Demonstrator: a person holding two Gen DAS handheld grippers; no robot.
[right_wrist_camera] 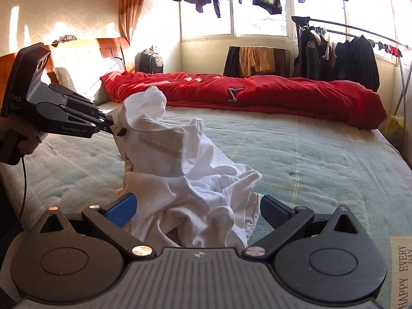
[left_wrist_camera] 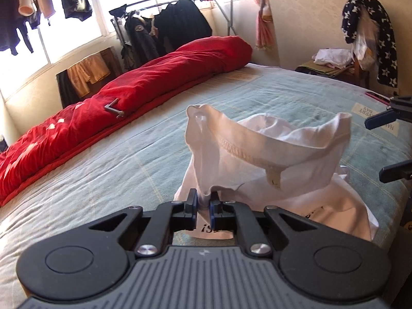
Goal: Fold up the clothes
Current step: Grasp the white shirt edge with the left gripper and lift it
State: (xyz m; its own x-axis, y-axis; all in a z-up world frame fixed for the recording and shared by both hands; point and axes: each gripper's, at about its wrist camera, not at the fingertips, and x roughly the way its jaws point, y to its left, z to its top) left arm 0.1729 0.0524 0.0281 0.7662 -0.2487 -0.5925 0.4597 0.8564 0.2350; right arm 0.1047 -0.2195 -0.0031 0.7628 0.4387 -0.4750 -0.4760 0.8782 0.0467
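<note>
The left gripper (left_wrist_camera: 204, 202) is clamped on a bunched edge of a white shirt (left_wrist_camera: 257, 154), its two blue-lined fingers pressed together with a fold of cloth pinched between them. From that pinch the shirt rises and spreads open, its ribbed neckband (left_wrist_camera: 247, 152) curving across in mid-air, while the rest of the cloth sags down onto the bed (left_wrist_camera: 128, 149). Black printed letters show on the part lying just under the left gripper, too cut off to read. In the right wrist view the same gripper (right_wrist_camera: 119, 130) comes in from the left, held by a hand (right_wrist_camera: 25, 141) at the picture's edge, and lifts one end of the shirt (right_wrist_camera: 185, 175) into a peak above the crumpled heap. The right gripper (right_wrist_camera: 197, 207) has its fingers spread wide apart, one on each side of the heap near the bed's close edge; whether its blue pads (right_wrist_camera: 122, 207) touch the cloth cannot be told. The bed carries a pale green cover (right_wrist_camera: 322, 159) with a printed label reading "HAPPY EVERY DAY" (right_wrist_camera: 403, 273) at its near right corner. A red quilt (right_wrist_camera: 257, 95) lies rolled along the far edge of the bed, well apart from the shirt. Behind it dark clothes (right_wrist_camera: 334, 56) hang on a rack by the bright window (right_wrist_camera: 257, 20).
</note>
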